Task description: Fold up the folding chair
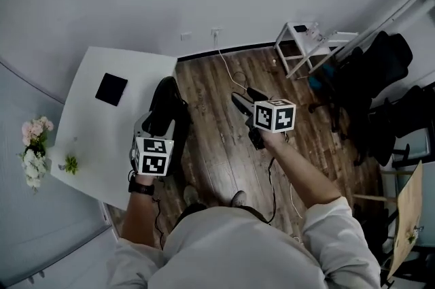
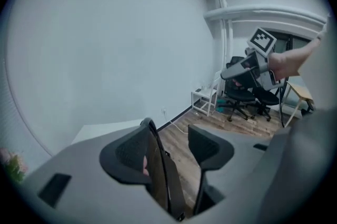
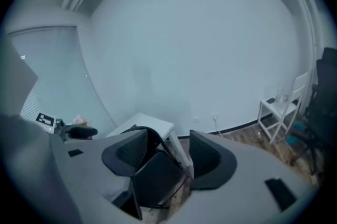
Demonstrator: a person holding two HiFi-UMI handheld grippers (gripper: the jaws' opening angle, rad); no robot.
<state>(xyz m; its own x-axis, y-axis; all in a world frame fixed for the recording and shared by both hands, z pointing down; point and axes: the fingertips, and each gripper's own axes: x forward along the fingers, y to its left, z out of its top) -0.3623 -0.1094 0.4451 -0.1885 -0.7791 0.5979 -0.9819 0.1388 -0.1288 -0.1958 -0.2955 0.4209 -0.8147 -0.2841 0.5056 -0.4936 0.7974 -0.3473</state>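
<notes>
The black folding chair (image 1: 166, 100) stands folded flat on the wood floor, against the edge of the white table (image 1: 102, 138). My left gripper (image 1: 155, 128) is right over its top. In the left gripper view the chair's thin top edge (image 2: 160, 175) runs up between the jaws, close beside the left finger (image 2: 124, 154), with a gap to the right one; the left gripper (image 2: 168, 149) is open. My right gripper (image 1: 245, 97) hangs over the floor right of the chair, open and holding nothing. The right gripper view (image 3: 166, 152) shows the chair (image 3: 155, 175) farther off between the jaws.
A black square (image 1: 111, 88) and flowers (image 1: 34, 145) are on and beside the table. A white stool-shelf (image 1: 302, 43) stands at the back wall, black office chairs (image 1: 380, 77) at the right, a wooden board (image 1: 408, 213) lower right. A white cable (image 1: 228, 70) trails across the floor.
</notes>
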